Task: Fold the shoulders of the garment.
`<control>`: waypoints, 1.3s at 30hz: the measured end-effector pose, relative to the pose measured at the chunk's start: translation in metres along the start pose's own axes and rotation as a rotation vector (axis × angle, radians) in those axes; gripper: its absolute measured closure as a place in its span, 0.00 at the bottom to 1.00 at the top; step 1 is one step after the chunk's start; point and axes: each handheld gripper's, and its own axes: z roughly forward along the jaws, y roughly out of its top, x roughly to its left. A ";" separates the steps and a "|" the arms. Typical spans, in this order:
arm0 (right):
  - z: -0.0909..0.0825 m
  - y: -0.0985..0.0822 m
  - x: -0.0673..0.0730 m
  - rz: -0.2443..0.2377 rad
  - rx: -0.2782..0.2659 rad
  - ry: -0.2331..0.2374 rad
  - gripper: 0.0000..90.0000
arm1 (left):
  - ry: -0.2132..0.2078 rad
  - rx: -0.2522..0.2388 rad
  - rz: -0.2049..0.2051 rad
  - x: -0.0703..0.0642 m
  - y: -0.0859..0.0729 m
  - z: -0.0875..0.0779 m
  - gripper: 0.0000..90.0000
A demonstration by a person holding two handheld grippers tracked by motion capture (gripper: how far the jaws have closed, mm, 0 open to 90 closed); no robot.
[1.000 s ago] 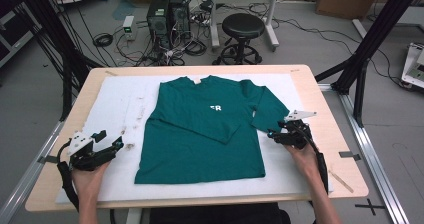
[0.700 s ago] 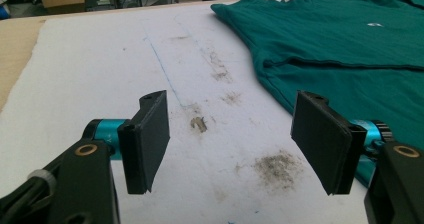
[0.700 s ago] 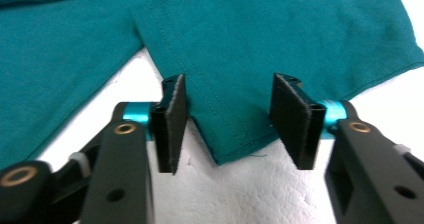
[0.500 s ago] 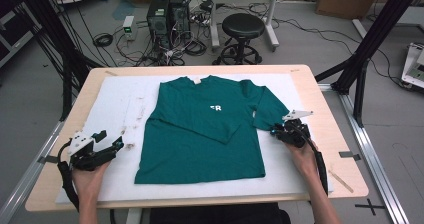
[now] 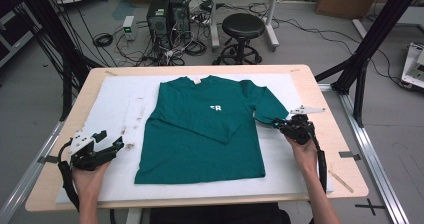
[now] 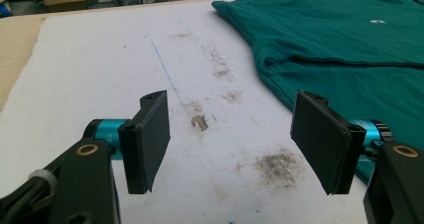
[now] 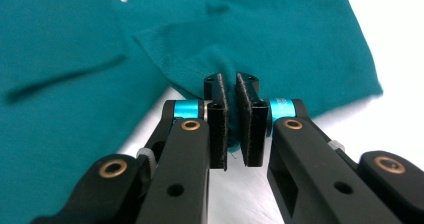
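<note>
The green cotton T-shirt (image 5: pixel 202 129) bears small white letters, seemingly "ER"; the right gripper (image 7: pixel 230 115), jaws just closed, pinches its sleeve hem. The left gripper (image 6: pixel 232 141) gapes wide over the stained white mat (image 6: pixel 100 59).

A matt, soft green cloth T-shirt (image 5: pixel 202 131) is spread on a white, smudged, faintly fuzzy pad (image 5: pixel 112 104) over a smooth pale wooden tabletop (image 5: pixel 327 134). Matt black plastic is seen on the right gripper (image 7: pixel 231 119), with glossy blue anodised metal collars.
</note>
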 end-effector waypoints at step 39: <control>0.057 0.073 0.161 -0.146 -0.051 0.292 0.95 | -0.003 0.007 -0.011 0.001 0.000 0.000 0.36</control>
